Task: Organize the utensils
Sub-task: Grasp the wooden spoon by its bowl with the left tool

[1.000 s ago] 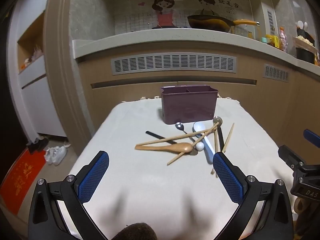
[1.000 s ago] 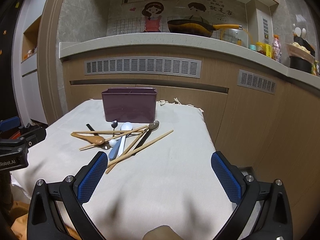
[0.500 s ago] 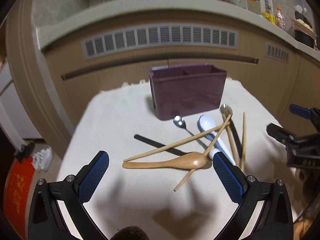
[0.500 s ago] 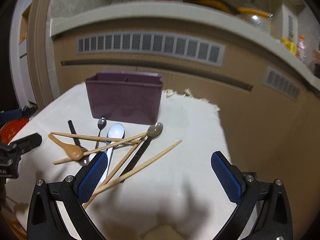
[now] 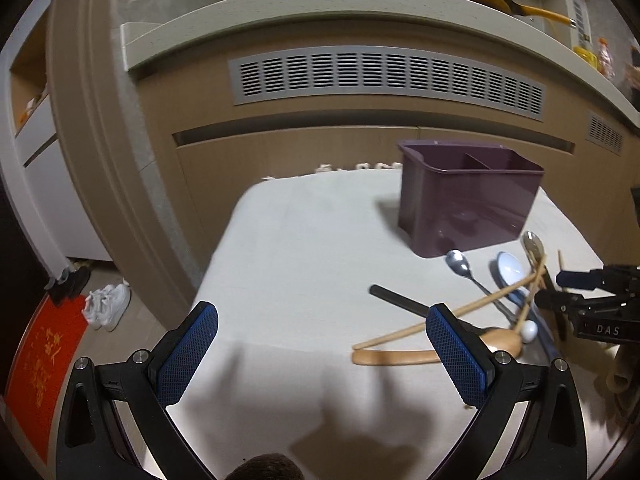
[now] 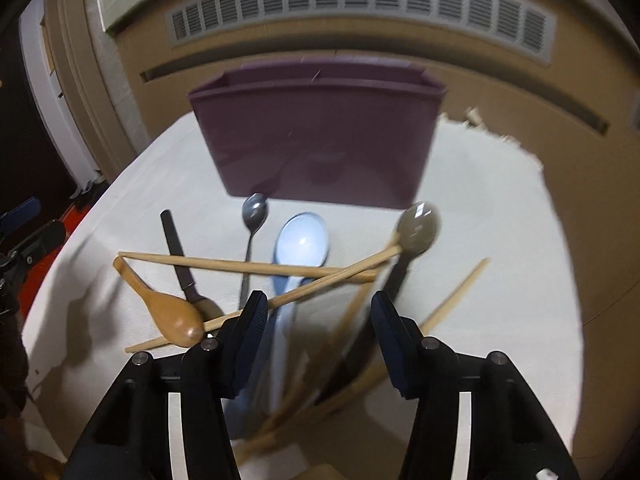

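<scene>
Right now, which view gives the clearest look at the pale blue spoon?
The right wrist view: the pale blue spoon lies near centre, bowl open to the camera, handle running back between the right tool's fingers under crossed chopsticks. The left wrist view shows only its bowl, small and near the right edge.

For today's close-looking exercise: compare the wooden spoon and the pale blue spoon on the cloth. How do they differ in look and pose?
The wooden spoon is brown, while the pale blue spoon is glossy and light. The wooden spoon lies with its bowl towards the camera and its handle angled up-left; the pale blue spoon points its bowl at the purple caddy. The wooden spoon's bowl is rounded side up; the pale blue spoon's hollow faces up. Both lie on the cloth among chopsticks.
</scene>
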`<state>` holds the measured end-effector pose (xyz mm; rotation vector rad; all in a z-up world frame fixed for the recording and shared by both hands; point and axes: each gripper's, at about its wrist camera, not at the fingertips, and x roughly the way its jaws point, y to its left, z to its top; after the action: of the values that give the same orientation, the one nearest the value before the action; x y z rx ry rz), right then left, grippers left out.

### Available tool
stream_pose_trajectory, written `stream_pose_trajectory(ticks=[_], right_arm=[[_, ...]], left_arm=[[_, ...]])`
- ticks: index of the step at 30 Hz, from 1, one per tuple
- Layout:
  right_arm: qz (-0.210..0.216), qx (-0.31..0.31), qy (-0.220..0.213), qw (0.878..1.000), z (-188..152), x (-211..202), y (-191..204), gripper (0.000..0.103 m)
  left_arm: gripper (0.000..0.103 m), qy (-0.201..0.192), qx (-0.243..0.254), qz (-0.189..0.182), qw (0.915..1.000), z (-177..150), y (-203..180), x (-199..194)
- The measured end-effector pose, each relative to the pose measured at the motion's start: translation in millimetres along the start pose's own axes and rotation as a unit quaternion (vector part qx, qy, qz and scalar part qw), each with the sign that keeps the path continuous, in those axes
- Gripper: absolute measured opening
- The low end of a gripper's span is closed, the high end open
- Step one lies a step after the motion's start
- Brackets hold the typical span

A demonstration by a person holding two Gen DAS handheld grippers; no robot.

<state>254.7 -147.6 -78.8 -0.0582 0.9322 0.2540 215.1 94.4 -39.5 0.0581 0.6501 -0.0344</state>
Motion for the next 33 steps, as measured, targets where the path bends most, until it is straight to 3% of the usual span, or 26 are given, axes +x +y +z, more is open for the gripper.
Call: stream_pose_trajectory(ticks=[4, 6, 9, 10, 12, 15, 16, 18, 22, 26, 33], right_arm=[[0.001, -0.034, -0.005, 0.999, -0.8, -1.3, 16.2, 0.048], [0.010, -0.068, -0.020, 0.997, -3.5, -9.3, 29.3, 0.048], [-0.013, -0.118, -0.036, 0.992, -6.8, -17.8, 41.2, 0.048], [-0.024, -0.120, -0.036, 0.992, -6.0, -18.1, 38.2, 0.048], [-0.039, -0.109, -0.031, 0.993, -2.9, -15.8, 29.0, 0.049], [-0.048, -0.075, -0.022, 0.996, -0.5, -13.3, 9.9, 0.052], [-0.047, -0.069, -0.022, 0.996, -1.7, -14.2, 6.2, 0.054], [-0.046, -0.062, -0.023, 0.997, -6.7, -15.9, 0.5, 0.056], [-0.043, -0.056, -0.026, 0.997, -14.6, -21.0, -11.0, 0.058], [-0.045, -0.045, -0.037, 0.997, -20.8, -24.9, -25.8, 0.065], [-0.032, -0.006, -0.039, 0.999, -31.0, -24.3, -46.4, 0.065]], left_arm=[[0.103, 0.010, 0.018, -0.031, 0.9993, -8.0, -2.5, 6.8], [0.103, 0.026, 0.037, -0.066, 0.9968, -13.2, -10.5, 11.7], [0.103, 0.064, 0.080, -0.163, 0.9813, -19.2, -30.9, 16.1], [0.103, 0.073, 0.110, -0.194, 0.9720, -22.1, -42.3, 16.1], [0.103, 0.075, 0.163, -0.214, 0.9602, -25.6, -60.5, 15.9], [0.098, 0.082, 0.218, -0.229, 0.9450, -24.5, -81.4, 19.4], [0.091, 0.088, 0.230, -0.244, 0.9381, -21.5, -87.2, 22.8], [0.077, 0.104, 0.242, -0.249, 0.9320, -17.3, -94.5, 32.4], [0.059, 0.135, 0.243, -0.239, 0.9303, -13.4, -99.0, 52.8], [0.055, 0.156, 0.239, -0.253, 0.9243, -8.0, -98.9, 59.2], [0.052, 0.191, 0.264, -0.257, 0.9097, 2.5, -122.6, 74.9]])
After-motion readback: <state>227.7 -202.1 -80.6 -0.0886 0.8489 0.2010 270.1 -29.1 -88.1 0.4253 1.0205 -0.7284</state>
